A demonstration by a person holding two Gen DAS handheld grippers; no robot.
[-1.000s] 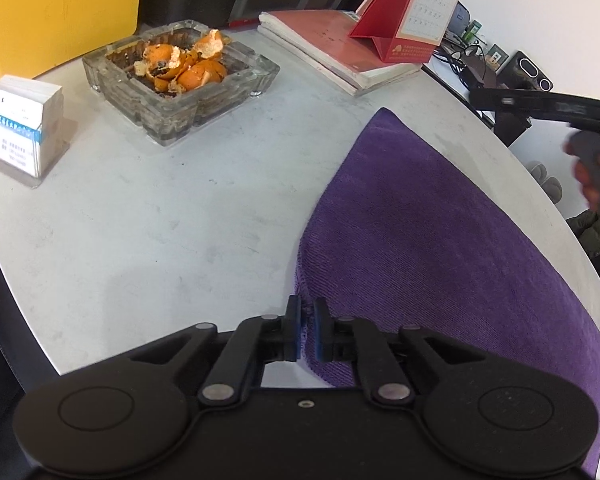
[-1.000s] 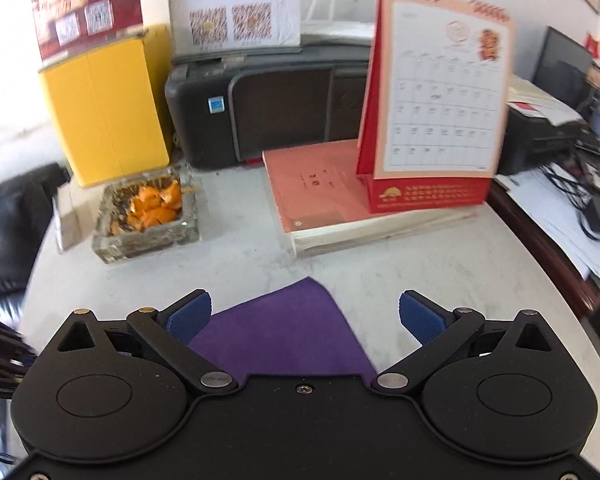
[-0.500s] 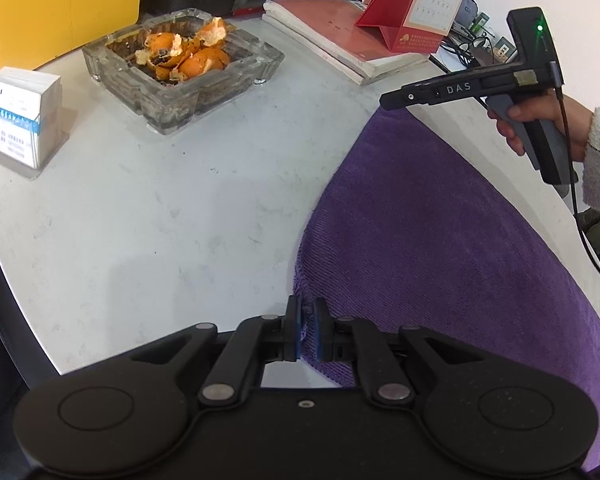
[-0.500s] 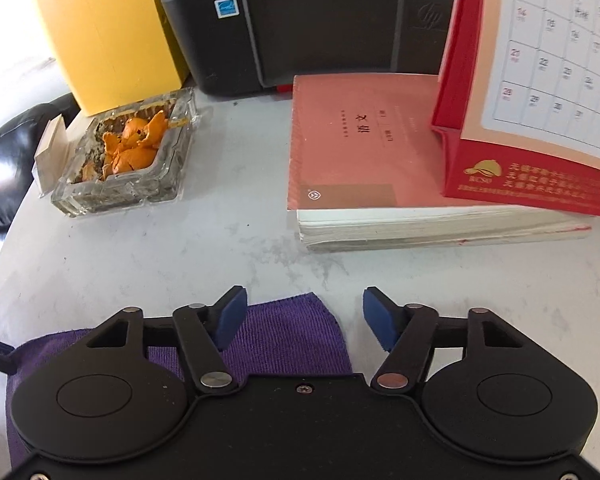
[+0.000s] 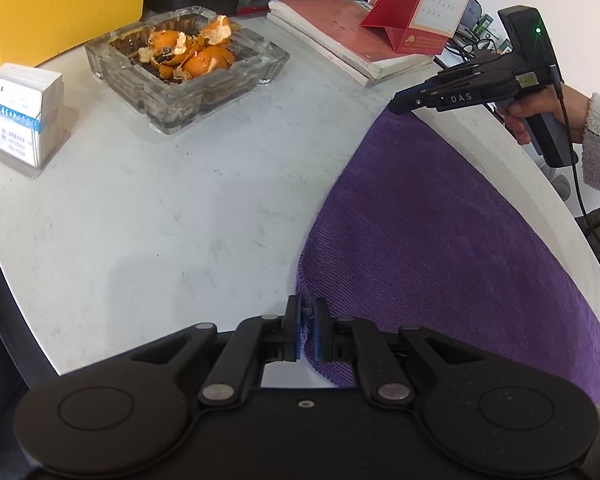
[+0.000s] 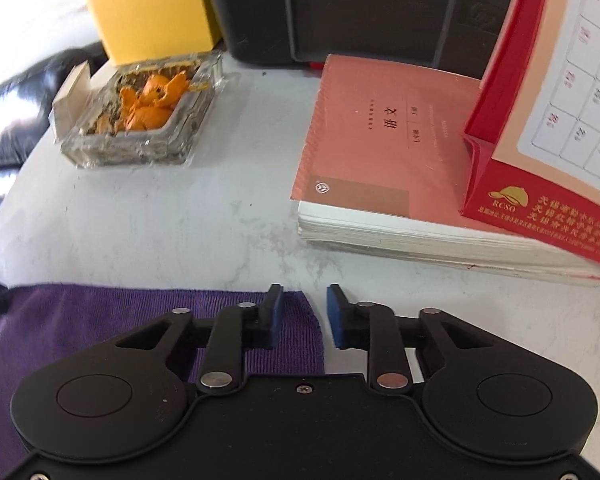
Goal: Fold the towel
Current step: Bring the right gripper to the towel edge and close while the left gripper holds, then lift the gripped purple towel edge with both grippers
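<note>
A purple towel [image 5: 440,248] lies flat on the white round table [image 5: 160,220]. My left gripper [image 5: 307,330] is shut on its near left corner, a bit of cloth pinched between the blue pads. At the far corner, a hand holds my right gripper [image 5: 398,105] down at the cloth. In the right wrist view the right gripper [image 6: 306,316] has its jaws closing. The towel [image 6: 100,320] has its corner edge in the narrow gap between them. The left pad is over the cloth and the right pad over bare table, with daylight still between the pads.
A glass ashtray [image 5: 188,64] full of orange peel stands at the back left, with a small card box [image 5: 20,112] beside it. A stack of pink books [image 6: 380,168] with a red desk calendar [image 6: 540,140] on it sits just beyond the towel's far corner. A black printer [image 6: 360,4] and a yellow box [image 6: 148,4] stand behind.
My right gripper came down to the towel's far corner and its jaws narrowed from wide apart to a small gap. The left gripper kept its grip and place.
</note>
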